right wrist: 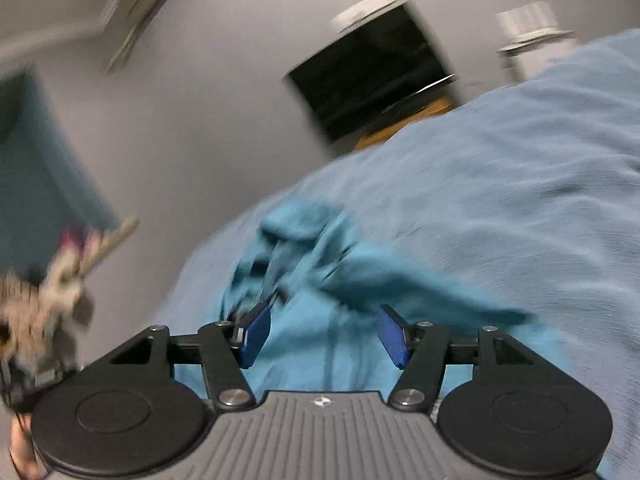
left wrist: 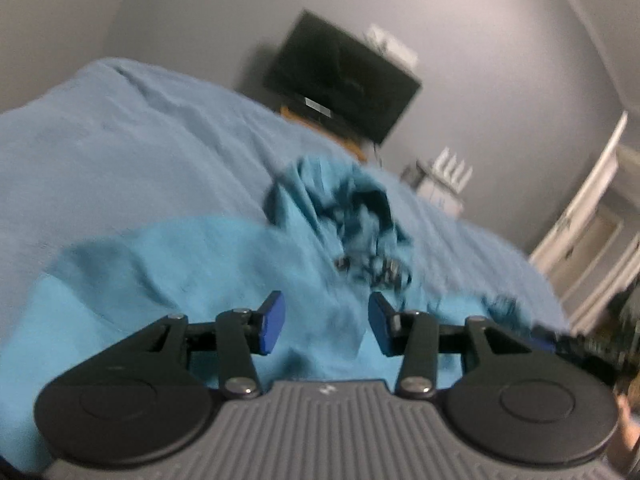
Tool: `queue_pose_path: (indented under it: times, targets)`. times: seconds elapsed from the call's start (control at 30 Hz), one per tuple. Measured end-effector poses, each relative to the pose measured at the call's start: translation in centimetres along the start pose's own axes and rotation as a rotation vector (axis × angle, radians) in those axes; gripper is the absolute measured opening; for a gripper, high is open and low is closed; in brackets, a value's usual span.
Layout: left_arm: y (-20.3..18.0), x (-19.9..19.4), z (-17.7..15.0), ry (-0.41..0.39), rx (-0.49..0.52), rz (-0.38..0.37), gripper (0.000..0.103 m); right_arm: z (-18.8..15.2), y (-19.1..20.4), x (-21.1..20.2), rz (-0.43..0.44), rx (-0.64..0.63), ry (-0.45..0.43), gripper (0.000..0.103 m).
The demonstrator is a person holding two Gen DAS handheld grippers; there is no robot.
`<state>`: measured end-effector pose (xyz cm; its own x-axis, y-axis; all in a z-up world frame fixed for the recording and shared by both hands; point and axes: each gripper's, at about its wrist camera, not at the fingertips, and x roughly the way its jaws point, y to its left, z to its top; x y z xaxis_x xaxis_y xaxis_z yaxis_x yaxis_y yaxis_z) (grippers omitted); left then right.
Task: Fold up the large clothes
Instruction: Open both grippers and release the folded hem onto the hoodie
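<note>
A turquoise garment (left wrist: 224, 264) with a dark printed graphic (left wrist: 372, 236) lies crumpled on a bed with a light blue cover (left wrist: 120, 140). My left gripper (left wrist: 326, 320) is open and empty, its blue pads (left wrist: 274, 322) spread just above the cloth. In the right wrist view the same garment (right wrist: 320, 320) lies bunched on the bed cover (right wrist: 520, 200). My right gripper (right wrist: 324, 332) is open and empty over the cloth, with a sleeve-like fold (right wrist: 420, 280) stretching to the right. Both views are blurred by motion.
A dark TV screen (left wrist: 344, 76) hangs on the grey wall beyond the bed, over a wooden stand (left wrist: 352, 144). White door frames (left wrist: 592, 216) stand at the right. The other gripper (left wrist: 580, 344) shows at the right edge. A teal curtain (right wrist: 44, 168) hangs at left.
</note>
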<state>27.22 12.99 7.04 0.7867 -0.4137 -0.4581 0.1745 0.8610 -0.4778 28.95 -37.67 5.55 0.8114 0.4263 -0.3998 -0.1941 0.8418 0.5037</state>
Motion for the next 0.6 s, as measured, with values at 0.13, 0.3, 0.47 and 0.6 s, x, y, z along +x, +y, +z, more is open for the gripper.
queue_pose_path:
  times: [0.13, 0.3, 0.47, 0.6]
  targets:
    - [0.4, 4.4, 0.1, 0.063, 0.006, 0.137, 0.042, 0.3, 1.5, 6.1, -0.104, -0.106, 0.090, 0.059]
    - [5.2, 7.6, 1.9, 0.068, -0.168, 0.277, 0.009, 1.9, -2.5, 10.5, -0.224, 0.024, 0.117, 0.032]
    - [7.9, 7.8, 3.0, 0.062, -0.234, 0.249, 0.004, 1.4, -5.3, 10.9, -0.166, 0.093, 0.112, 0.023]
    - [7.4, 5.6, 2.3, 0.022, -0.241, 0.210, 0.007, 0.2, -5.6, 7.3, -0.123, 0.135, 0.059, 0.054]
